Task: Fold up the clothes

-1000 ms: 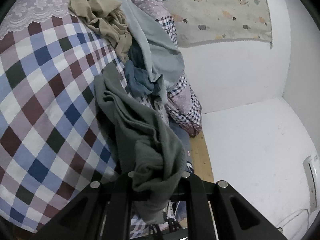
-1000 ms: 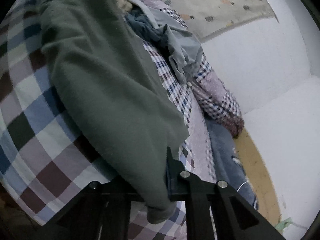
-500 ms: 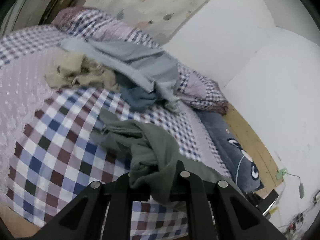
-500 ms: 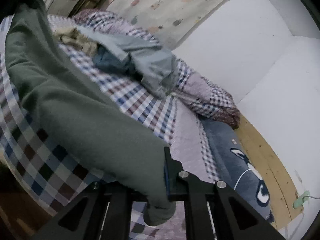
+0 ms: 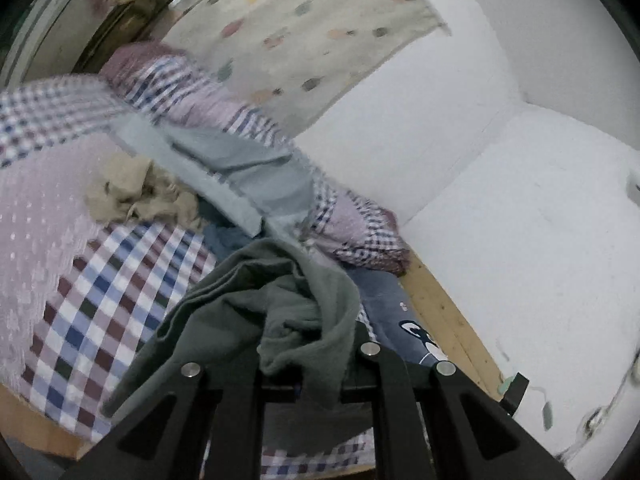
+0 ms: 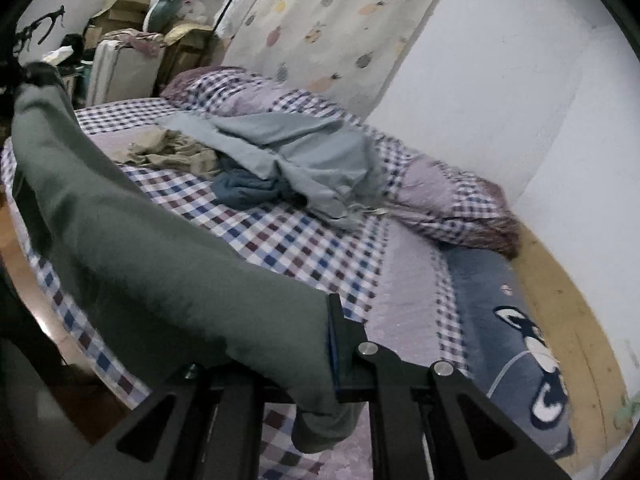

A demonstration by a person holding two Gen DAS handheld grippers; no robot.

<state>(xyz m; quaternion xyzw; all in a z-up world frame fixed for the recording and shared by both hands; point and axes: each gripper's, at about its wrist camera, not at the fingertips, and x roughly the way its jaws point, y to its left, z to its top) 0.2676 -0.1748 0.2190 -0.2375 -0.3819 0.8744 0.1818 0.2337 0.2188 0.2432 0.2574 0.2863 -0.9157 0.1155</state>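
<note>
Green fleece garment [image 6: 160,272]: stretched above checked bed [image 6: 280,240]; one corner pinched in right gripper [image 6: 320,368], bunched opposite end pinched in left gripper [image 5: 304,368].

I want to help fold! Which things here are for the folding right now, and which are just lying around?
For the folding:
green garment, held by the left gripper and the right gripper

Just lying around:
beige clothes
light blue garment
dark blue garment
checked quilt
cardboard boxes
</note>
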